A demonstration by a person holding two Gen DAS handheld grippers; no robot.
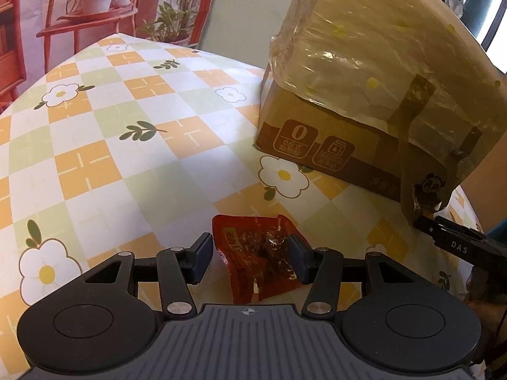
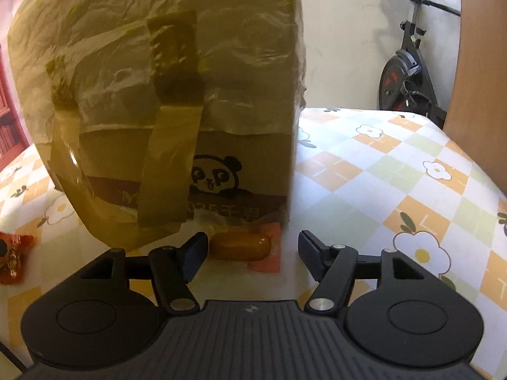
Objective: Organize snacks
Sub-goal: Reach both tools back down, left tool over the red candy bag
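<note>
A red snack packet [image 1: 259, 253] lies on the checked tablecloth [image 1: 126, 158] between the fingers of my left gripper [image 1: 250, 253], which is open around it without closing on it. A cardboard box [image 1: 364, 101] wrapped in plastic film and tape stands at the right. In the right wrist view the box [image 2: 190, 95] fills the front, and an orange-yellow snack piece [image 2: 240, 246] on an orange wrapper lies at its base. My right gripper [image 2: 253, 253] is open, the snack between its fingers nearer the left one. The red packet [image 2: 14, 253] shows at the far left.
The right gripper's tip [image 1: 456, 240] shows at the box's near corner in the left wrist view. An exercise bike [image 2: 408, 69] stands beyond the table. A printed backdrop with plants [image 1: 95, 0] hangs behind the table. A wooden panel [image 2: 481, 63] is at the right.
</note>
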